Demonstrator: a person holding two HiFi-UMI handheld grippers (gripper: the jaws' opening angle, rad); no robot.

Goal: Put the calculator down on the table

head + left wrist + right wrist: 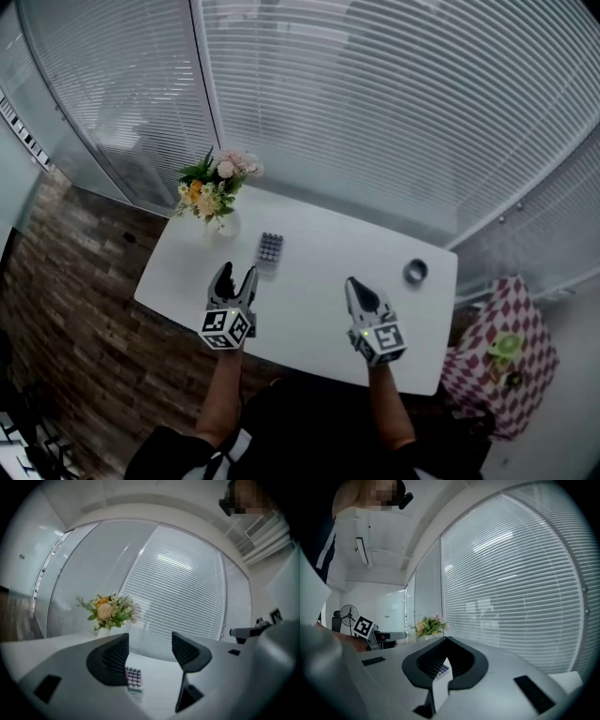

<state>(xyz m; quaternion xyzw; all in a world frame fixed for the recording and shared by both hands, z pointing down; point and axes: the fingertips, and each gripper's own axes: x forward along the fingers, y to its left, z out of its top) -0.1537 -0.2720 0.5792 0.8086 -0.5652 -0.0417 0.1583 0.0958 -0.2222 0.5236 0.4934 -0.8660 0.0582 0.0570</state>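
Observation:
The calculator (pixel 270 249) lies flat on the white table (pixel 319 300), nothing touching it, a little to the right of the flower vase. My left gripper (pixel 237 273) hovers just short of it, jaws open and empty. In the left gripper view the calculator (pixel 133 678) rests on the tabletop below and between the spread jaws of that gripper (pixel 150 636). My right gripper (pixel 353 284) hangs over the table's middle with its jaws shut on nothing. In the right gripper view the calculator (pixel 441 669) shows only as a sliver through the gap behind that gripper's (pixel 447 639) closed tips.
A vase of flowers (pixel 217 192) stands at the table's far left corner. A grey tape roll (pixel 415 272) lies near the right edge. Beside the table at the right is a red-checked seat (pixel 499 361) with a green item. Blinds cover the curved window behind.

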